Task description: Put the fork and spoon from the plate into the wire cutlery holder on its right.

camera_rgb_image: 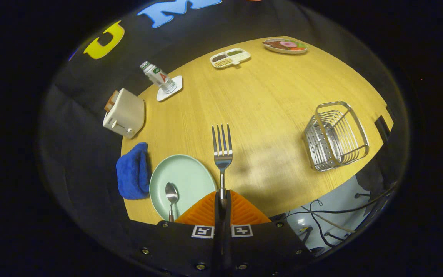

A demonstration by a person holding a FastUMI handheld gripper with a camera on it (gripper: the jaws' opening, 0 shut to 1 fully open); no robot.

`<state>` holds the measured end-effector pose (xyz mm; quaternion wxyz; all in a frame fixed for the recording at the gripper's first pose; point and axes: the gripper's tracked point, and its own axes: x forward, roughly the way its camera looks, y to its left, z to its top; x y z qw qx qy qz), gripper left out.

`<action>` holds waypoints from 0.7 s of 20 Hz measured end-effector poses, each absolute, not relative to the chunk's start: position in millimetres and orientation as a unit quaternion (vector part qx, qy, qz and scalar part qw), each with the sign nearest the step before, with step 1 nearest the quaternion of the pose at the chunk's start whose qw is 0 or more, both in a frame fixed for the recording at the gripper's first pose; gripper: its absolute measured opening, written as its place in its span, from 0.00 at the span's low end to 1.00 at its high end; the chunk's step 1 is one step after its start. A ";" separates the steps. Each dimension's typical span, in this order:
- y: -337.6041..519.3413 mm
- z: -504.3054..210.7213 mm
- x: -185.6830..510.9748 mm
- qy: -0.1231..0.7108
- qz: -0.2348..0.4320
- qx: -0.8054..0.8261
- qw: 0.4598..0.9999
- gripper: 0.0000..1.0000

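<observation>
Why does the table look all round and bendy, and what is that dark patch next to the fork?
In the gripper view the fisheye lens bends the table edge into a curve. In the same view the dark patch right of the fork looks like a soft shadow on the wood. The gripper is shut on the fork's handle, and fork and wire holder look sharp, not blurred.

1. My gripper point(222, 197) pinched the fork point(222, 150) by its handle, both fingers pressing, tines pointing ahead over the table point(267, 100);
2. The spoon point(171, 198) lay on the plate point(190, 173) just left of my fingers;
3. The wire cutlery holder point(335, 135) stood well off to the right.
</observation>
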<state>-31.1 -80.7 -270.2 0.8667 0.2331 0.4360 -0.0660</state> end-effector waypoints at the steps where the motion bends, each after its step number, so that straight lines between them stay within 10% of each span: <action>1: -91.3 -266.5 -34.4 0.429 -0.077 0.242 0.867 0.02; 14: -183.9 -269.0 -72.4 0.416 -0.197 0.302 0.835 0.02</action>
